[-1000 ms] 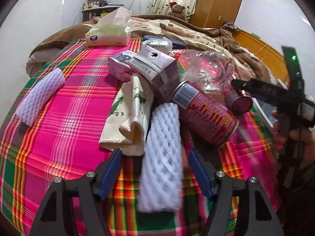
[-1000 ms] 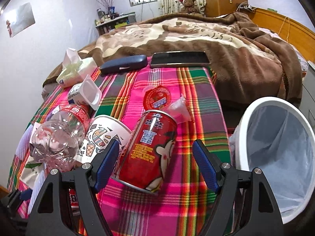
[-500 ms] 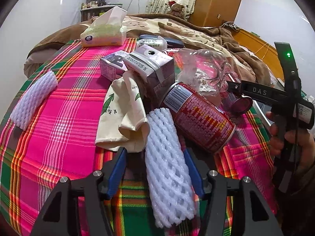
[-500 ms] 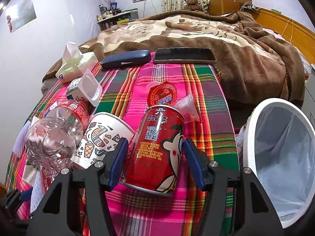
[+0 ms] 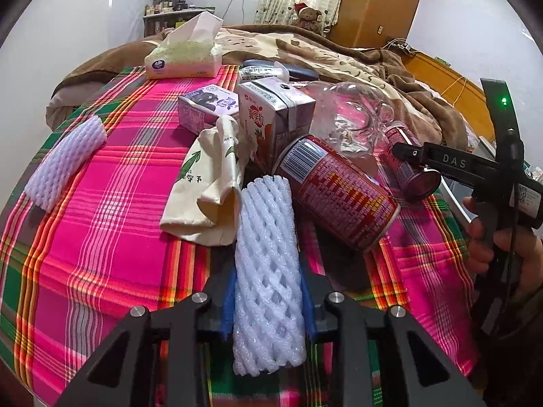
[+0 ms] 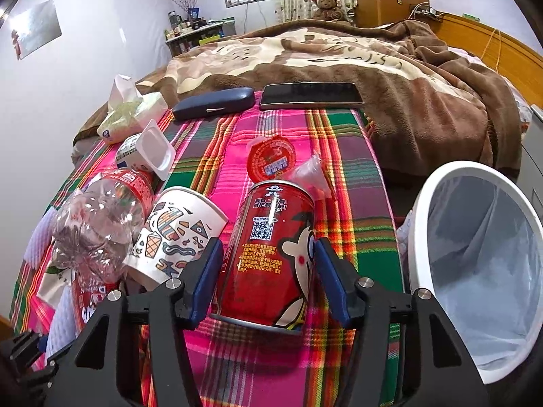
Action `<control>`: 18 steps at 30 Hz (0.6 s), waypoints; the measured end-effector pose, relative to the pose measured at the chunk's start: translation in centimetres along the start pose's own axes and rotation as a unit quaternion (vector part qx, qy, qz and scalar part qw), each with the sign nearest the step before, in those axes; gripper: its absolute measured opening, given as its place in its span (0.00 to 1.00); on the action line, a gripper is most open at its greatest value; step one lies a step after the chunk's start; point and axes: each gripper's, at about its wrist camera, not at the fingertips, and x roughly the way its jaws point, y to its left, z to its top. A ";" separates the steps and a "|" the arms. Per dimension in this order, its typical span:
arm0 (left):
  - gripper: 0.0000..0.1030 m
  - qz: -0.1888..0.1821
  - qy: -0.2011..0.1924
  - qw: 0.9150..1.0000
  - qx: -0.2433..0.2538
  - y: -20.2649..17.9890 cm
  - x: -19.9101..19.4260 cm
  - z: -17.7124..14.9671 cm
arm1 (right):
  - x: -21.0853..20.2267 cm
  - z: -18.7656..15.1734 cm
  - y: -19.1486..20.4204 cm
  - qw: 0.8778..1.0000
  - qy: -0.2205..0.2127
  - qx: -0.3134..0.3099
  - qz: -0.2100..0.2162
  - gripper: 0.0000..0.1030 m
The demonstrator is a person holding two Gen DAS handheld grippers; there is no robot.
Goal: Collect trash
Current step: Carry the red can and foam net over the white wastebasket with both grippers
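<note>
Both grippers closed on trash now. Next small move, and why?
Probably lift the right gripper and swing it toward the white bin on its right. Its jaws have just been closing and now clamp the red can; the lined bin stands open. The left gripper already pinches the white foam net and can follow.

A: What's different now?
B: Left gripper point(image 5: 268, 300) jaws have just been closing; the blue pads now press both sides of the white foam net sleeve point(image 5: 268, 271), where they stood wide of it before.
A: Right side?
B: Right gripper point(image 6: 269, 279) jaws have just been closing too, from wide apart to tight against the red can point(image 6: 271, 251) between them.
</note>
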 end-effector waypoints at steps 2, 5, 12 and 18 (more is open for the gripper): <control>0.31 -0.002 0.001 1.000 0.003 -0.2 -0.3 -0.4 | -0.2 -0.1 -0.2 1.000 0.000 0.003 0.001 0.55; 0.31 -0.010 0.000 1.000 0.005 -0.6 -0.7 -1.0 | -0.5 -0.4 -0.4 1.000 -0.003 0.006 0.002 0.55; 0.31 -0.019 -0.006 1.000 0.009 -1.5 -1.6 -1.4 | -1.1 -0.8 -0.2 1.000 -0.009 -0.002 0.007 0.55; 0.31 -0.022 -0.024 0.999 0.015 -2.3 -3.0 -0.9 | -2.2 -1.4 -0.3 1.000 -0.017 -0.005 0.013 0.55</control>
